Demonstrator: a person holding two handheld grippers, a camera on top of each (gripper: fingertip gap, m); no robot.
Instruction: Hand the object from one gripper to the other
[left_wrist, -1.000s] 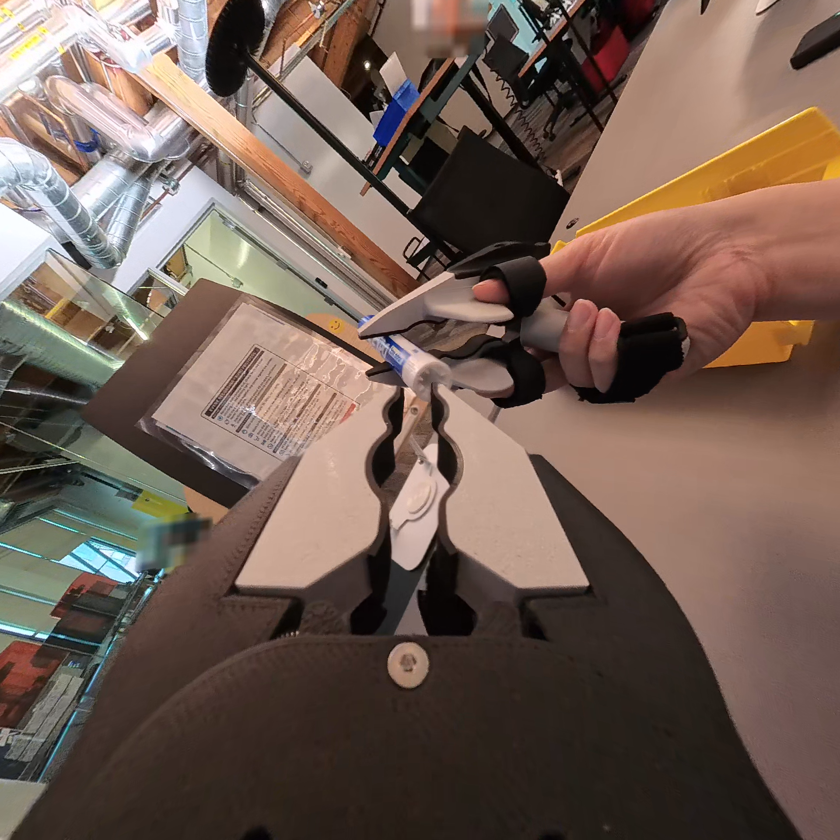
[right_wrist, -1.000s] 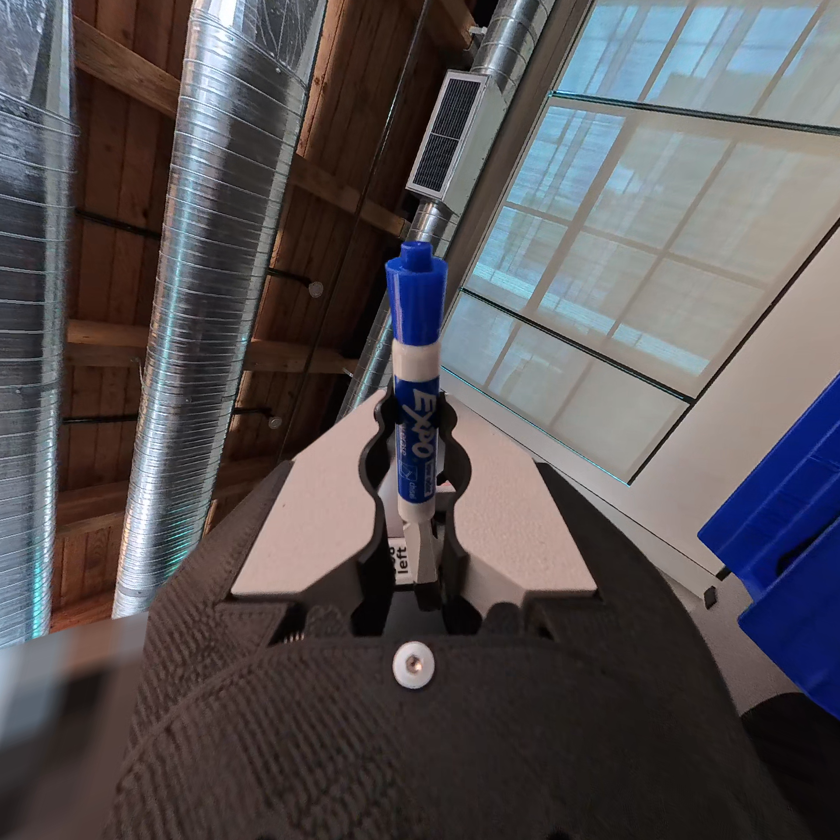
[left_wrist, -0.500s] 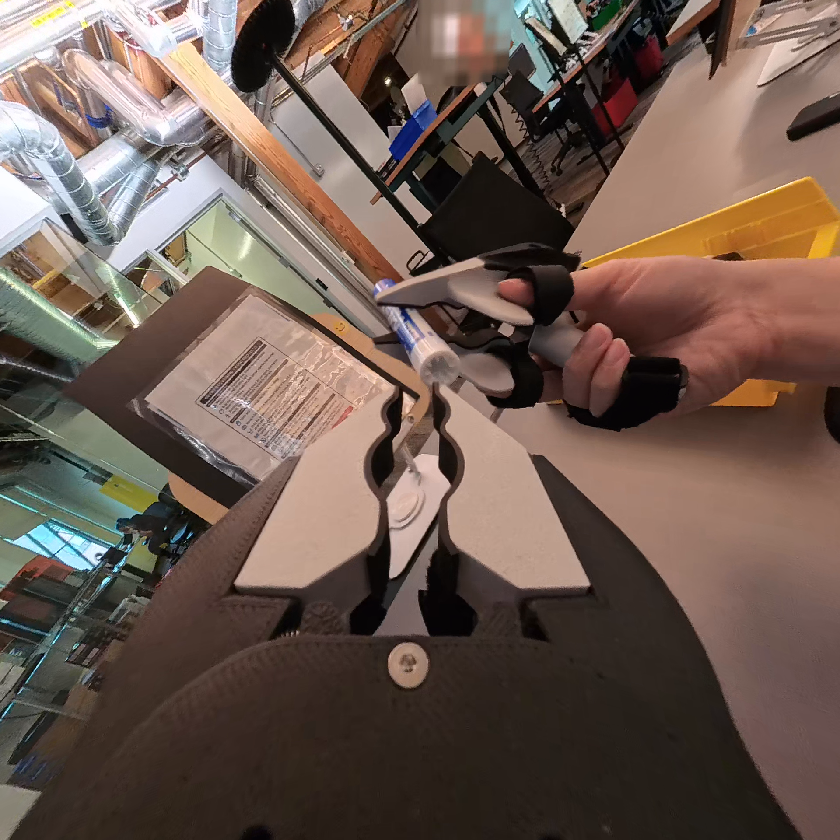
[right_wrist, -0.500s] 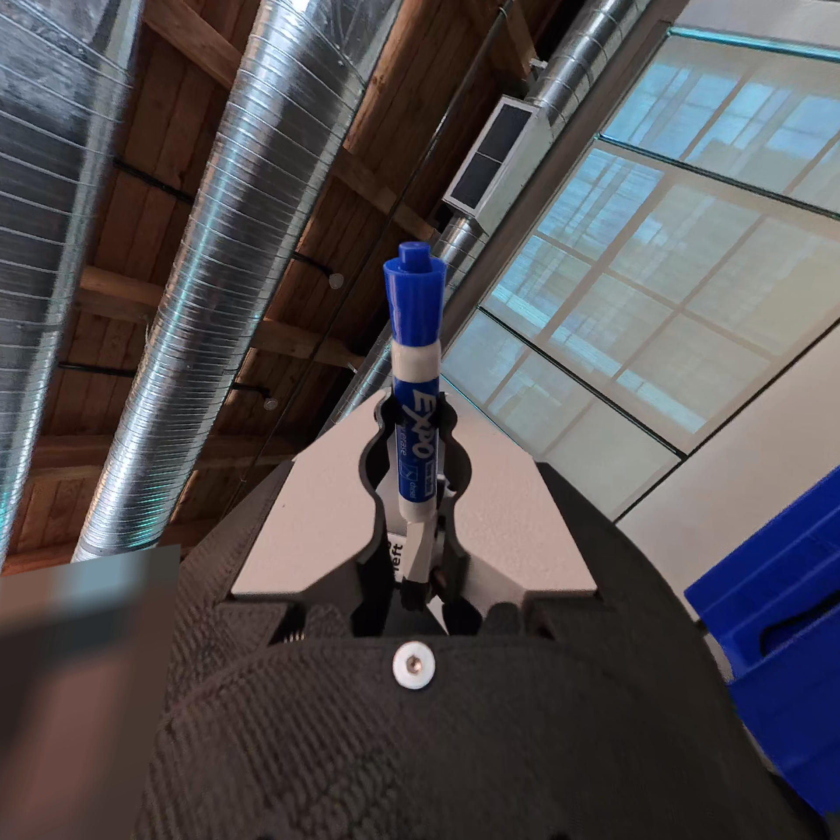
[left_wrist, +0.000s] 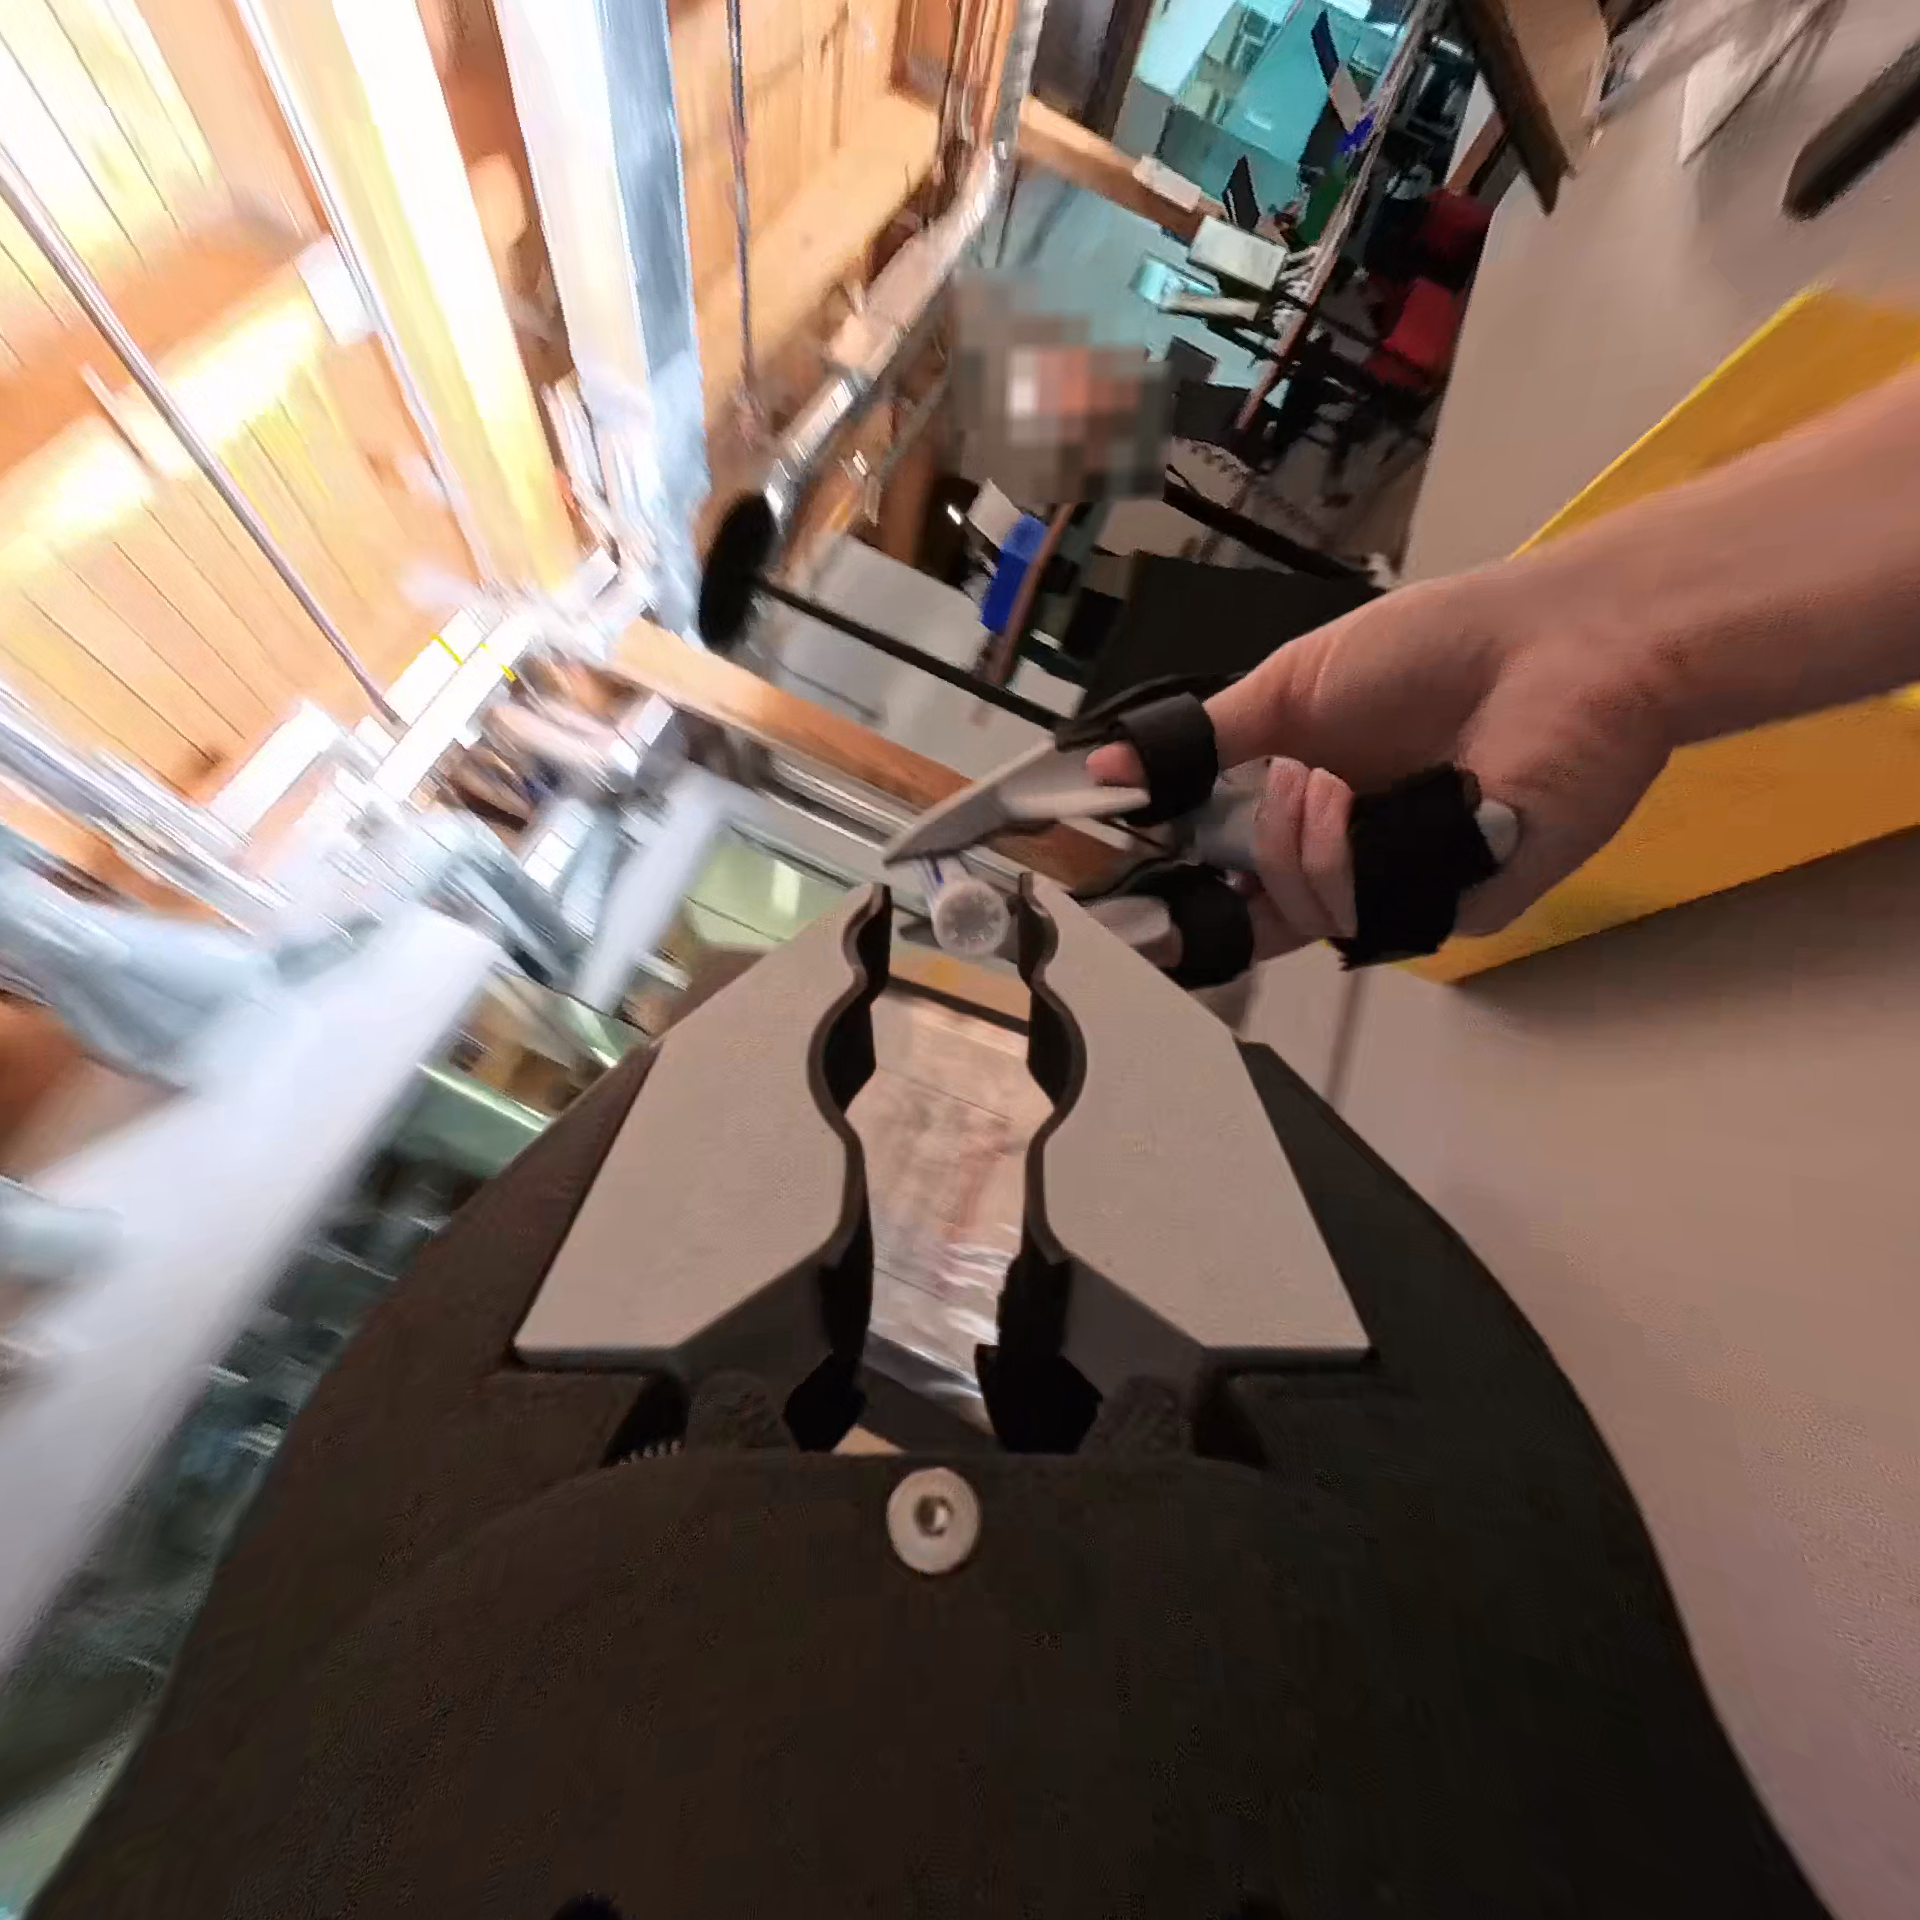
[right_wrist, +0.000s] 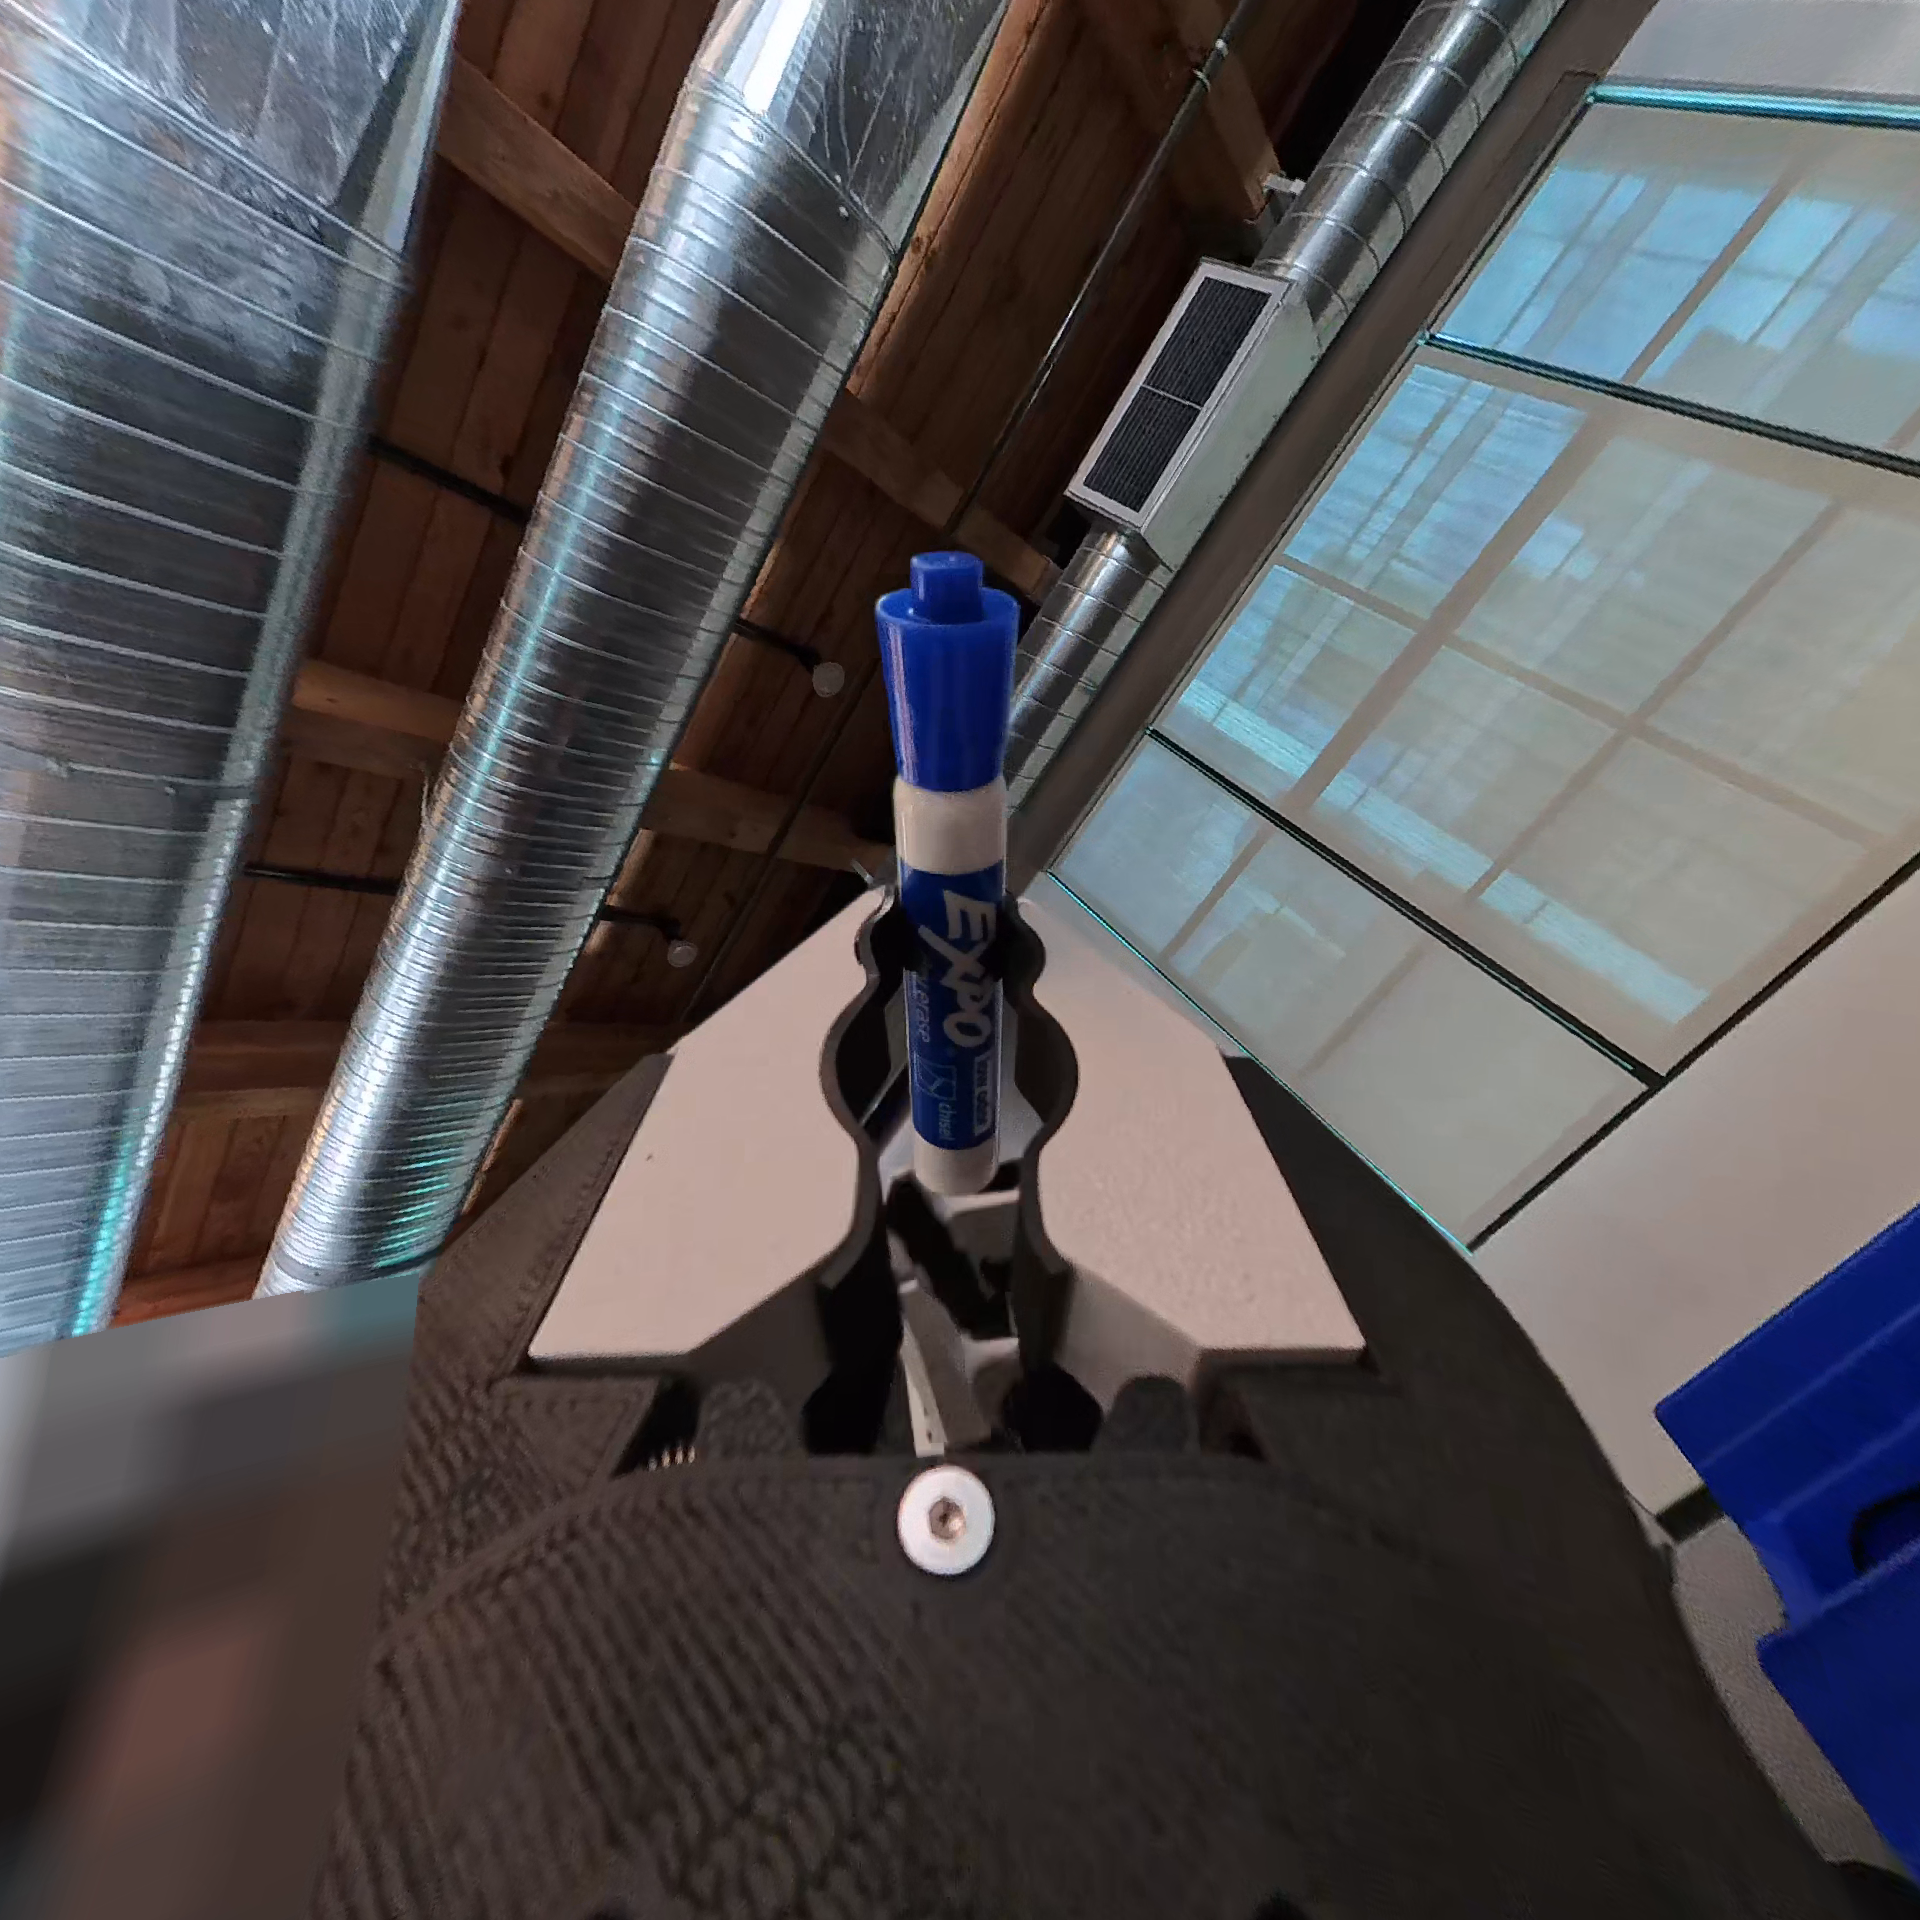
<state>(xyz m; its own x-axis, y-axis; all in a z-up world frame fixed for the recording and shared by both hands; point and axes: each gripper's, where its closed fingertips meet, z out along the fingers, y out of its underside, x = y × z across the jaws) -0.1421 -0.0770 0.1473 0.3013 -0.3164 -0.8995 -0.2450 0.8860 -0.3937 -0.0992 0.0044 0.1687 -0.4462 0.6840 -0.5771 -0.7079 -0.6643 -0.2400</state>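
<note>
A blue marker (right_wrist: 945, 831) with a blue cap and white barrel stands upright in my right gripper (right_wrist: 948, 914), whose pads press on its barrel. In the left wrist view a hand holds the right gripper (left_wrist: 1039, 821) just beyond my left gripper (left_wrist: 951, 899). The marker's white tail end (left_wrist: 971, 914) points at me and sits between the left fingertips, close to the right finger (left_wrist: 1029, 914). There is a gap to the other finger. My left gripper is open and holds nothing.
A yellow bin (left_wrist: 1714, 623) lies on the grey table (left_wrist: 1662, 1247) behind the hand. A blue bin (right_wrist: 1818, 1507) is at the right edge of the right wrist view. Metal ducts (right_wrist: 623, 520) and wooden beams run overhead. The left wrist view's left side is blurred by motion.
My left gripper's jaws have opened wider, and its view has swung, so the marker's tail now sits at its fingertips. The right gripper keeps its hold on the marker.
</note>
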